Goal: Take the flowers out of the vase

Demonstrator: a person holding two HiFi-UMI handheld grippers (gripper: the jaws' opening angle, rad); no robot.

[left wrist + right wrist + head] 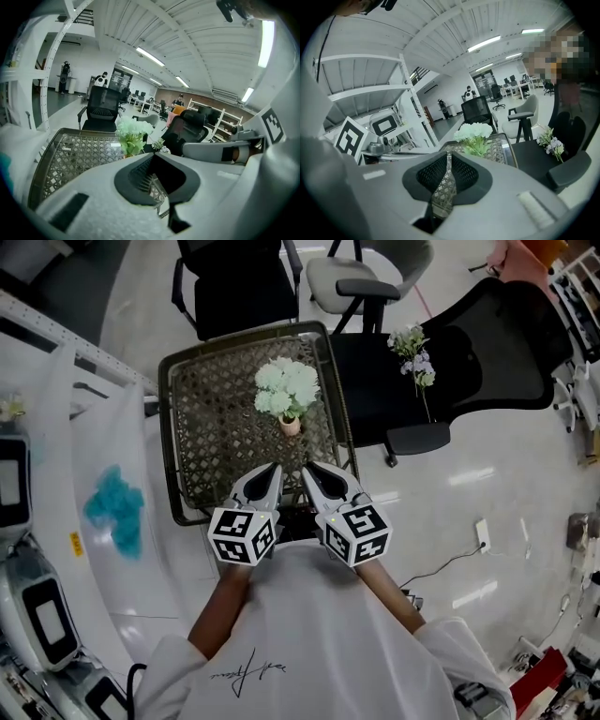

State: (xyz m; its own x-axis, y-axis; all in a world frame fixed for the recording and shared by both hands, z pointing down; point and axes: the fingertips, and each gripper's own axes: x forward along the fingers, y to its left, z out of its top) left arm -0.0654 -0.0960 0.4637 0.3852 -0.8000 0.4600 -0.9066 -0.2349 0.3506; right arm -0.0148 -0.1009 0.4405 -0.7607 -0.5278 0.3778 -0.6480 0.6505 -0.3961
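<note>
A bunch of pale green-white flowers (287, 390) stands in a small pinkish vase (291, 426) on the woven wicker table (202, 427). Both gripper views show the bunch, ahead of the left gripper's (131, 131) and the right gripper's (474, 133) jaws. A loose sprig of white and lilac flowers (415, 357) lies on the black chair seat to the right. My left gripper (275, 468) and right gripper (307, 468) hover side by side over the table's near edge, short of the vase. In the gripper views, the left gripper (151, 157) and right gripper (448, 153) are shut with nothing between the pads.
A black office chair (469, 362) stands right of the table, another black chair (234, 282) and a white one (356, 277) behind it. A white bench with a teal cloth (114, 507) runs along the left. A cable (450, 563) lies on the floor at right.
</note>
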